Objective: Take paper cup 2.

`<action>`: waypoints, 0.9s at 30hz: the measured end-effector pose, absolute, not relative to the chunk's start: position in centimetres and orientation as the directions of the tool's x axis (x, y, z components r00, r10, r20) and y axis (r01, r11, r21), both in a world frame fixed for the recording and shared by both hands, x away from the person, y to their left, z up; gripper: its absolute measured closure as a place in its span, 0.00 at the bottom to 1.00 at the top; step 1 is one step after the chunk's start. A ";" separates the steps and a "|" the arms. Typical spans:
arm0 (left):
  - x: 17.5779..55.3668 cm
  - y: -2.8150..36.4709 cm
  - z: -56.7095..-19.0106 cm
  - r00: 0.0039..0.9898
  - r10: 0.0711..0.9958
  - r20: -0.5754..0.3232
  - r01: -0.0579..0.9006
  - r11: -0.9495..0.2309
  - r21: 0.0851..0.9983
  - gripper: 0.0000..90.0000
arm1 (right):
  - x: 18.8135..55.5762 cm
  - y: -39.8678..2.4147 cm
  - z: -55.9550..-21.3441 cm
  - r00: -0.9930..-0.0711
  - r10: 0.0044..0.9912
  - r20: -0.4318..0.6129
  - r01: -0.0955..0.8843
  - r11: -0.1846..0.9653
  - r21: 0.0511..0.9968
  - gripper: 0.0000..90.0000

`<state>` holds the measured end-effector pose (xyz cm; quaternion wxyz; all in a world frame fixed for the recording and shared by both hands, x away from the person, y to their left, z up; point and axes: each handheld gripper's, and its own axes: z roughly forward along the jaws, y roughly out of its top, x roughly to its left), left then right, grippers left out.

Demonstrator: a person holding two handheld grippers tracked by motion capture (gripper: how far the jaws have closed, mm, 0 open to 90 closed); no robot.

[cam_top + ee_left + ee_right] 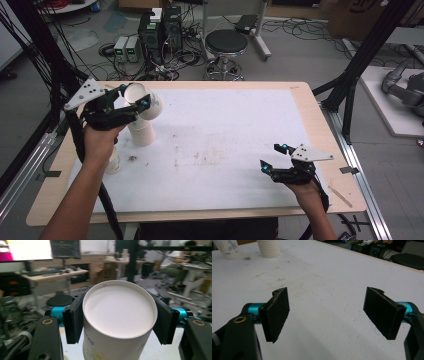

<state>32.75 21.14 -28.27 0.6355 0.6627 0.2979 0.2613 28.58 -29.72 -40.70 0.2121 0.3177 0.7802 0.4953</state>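
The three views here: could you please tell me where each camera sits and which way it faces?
High view: above the person's side, looking forward and down on the table; forearms, left gripper, right gripper.
Left gripper view: rides the left gripper, looking past its held paper cup into the room.
Right gripper view: rides the open right gripper, looking across the table toward the cup stack.
Shared: high and right gripper views show the cup stack.

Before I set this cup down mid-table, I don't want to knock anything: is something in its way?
Nothing visible: the left gripper holds the cup above the cup stack, and the table toward the middle lies bare.
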 end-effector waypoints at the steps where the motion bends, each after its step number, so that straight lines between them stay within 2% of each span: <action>1: 32.7 20.9 -28.5 0.697 0.716 -0.033 0.064 -0.016 0.998 0.39 | 28.6 -29.7 -40.7 -0.708 0.706 -0.017 0.284 0.308 0.908 0.24; 7: 32.2 19.2 -30.3 0.763 0.645 -0.035 0.069 -0.028 0.997 0.39 | 28.9 -29.3 -40.7 -0.713 0.701 -0.006 0.292 0.305 0.906 0.24; 15: 32.0 17.4 -32.9 0.803 0.593 -0.061 0.106 -0.042 0.993 0.39 | 29.2 -28.8 -40.9 -0.722 0.692 -0.004 0.294 0.311 0.904 0.24; 27: 32.1 15.6 -34.2 0.831 0.551 -0.076 0.129 -0.057 0.990 0.39 | 28.7 -29.4 -40.9 -0.710 0.704 0.001 0.301 0.303 0.904 0.24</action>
